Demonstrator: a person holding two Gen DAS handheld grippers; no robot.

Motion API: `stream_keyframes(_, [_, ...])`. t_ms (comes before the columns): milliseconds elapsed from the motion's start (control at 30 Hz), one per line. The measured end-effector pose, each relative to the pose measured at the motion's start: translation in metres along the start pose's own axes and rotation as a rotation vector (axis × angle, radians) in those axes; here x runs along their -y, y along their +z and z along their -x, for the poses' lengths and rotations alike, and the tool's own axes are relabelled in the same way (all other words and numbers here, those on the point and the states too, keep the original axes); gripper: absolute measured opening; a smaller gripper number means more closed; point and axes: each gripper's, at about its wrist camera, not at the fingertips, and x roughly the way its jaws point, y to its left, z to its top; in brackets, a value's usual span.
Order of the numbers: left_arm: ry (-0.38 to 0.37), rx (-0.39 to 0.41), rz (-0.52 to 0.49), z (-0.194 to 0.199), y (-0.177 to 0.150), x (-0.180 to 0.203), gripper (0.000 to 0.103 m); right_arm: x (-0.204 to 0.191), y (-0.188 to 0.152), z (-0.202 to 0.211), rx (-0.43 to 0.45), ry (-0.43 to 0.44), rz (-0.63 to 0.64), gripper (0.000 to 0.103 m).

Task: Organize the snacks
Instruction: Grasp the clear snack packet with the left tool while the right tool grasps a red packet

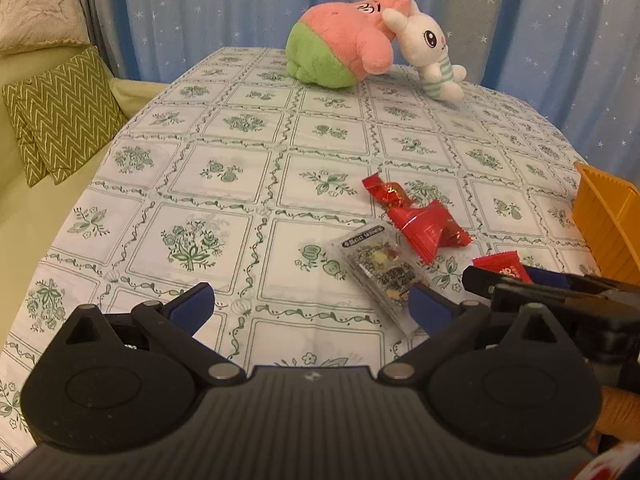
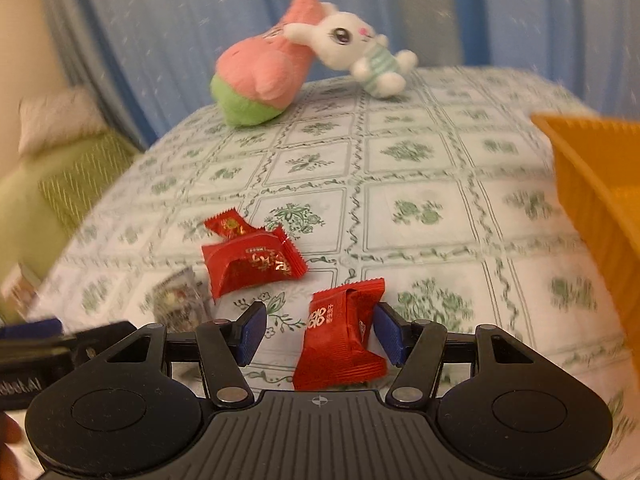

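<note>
Over floral tablecloth (image 2: 420, 208), right claw (image 2: 320, 334) tilted down astride red snack packet (image 2: 340, 336)

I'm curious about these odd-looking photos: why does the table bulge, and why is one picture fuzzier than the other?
Both views bend: the fisheye lens curves the tablecloth like a dome. Left wrist view is sharp, the clear packet shows its print. Right wrist view is smeared by motion blur, worst on the orange bin and the curtain; the red packet between the fingers stays fairly crisp.
</note>
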Motion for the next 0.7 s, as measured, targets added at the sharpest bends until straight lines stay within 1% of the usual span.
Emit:
stream_keyframes(67, [0.001,-0.004,0.007,-0.001,0.000,-0.001,0.102,-0.009,-0.004,-0.003,0.002,-0.038,0.091,0.056])
stream_keyframes(133, [-0.004,-0.001,0.012,-0.002,0.000,-0.002,0.102,-0.014,-0.008,-0.004,0.002,-0.070,0.159,0.046])
stream_keyframes(167, [0.001,0.007,0.002,-0.002,-0.001,-0.001,0.102,-0.015,-0.009,-0.004,0.005,-0.066,0.174,0.043])
stream_keyframes(200, [0.016,0.012,-0.020,-0.003,-0.001,0.001,0.102,-0.014,-0.010,-0.005,0.005,-0.064,0.180,0.034])
stream_keyframes(233, [0.025,0.015,-0.036,-0.005,-0.002,0.003,0.101,-0.015,-0.010,-0.005,0.006,-0.063,0.194,0.033])
stream_keyframes(300, [-0.002,0.016,-0.030,-0.007,-0.003,0.006,0.098,-0.017,-0.012,-0.003,0.013,-0.075,0.222,0.031])
stream_keyframes(400, [-0.064,0.025,0.000,-0.008,-0.002,0.010,0.098,-0.012,-0.013,0.004,0.024,-0.076,0.185,0.029])
stream_keyframes(467, [-0.077,0.047,-0.011,-0.008,-0.001,0.016,0.098,-0.007,-0.011,0.011,0.033,-0.084,0.161,0.029])
stream_keyframes(567, [-0.108,0.051,0.008,-0.013,0.001,0.022,0.098,0.003,-0.010,0.020,0.029,-0.087,0.112,0.029])
stream_keyframes(633, [-0.108,0.047,0.008,-0.018,0.002,0.026,0.096,0.008,-0.009,0.022,0.028,-0.092,0.093,0.029])
stream_keyframes(700, [-0.092,0.042,0.001,-0.023,0.002,0.030,0.094,0.011,-0.008,0.024,0.029,-0.095,0.080,0.029])
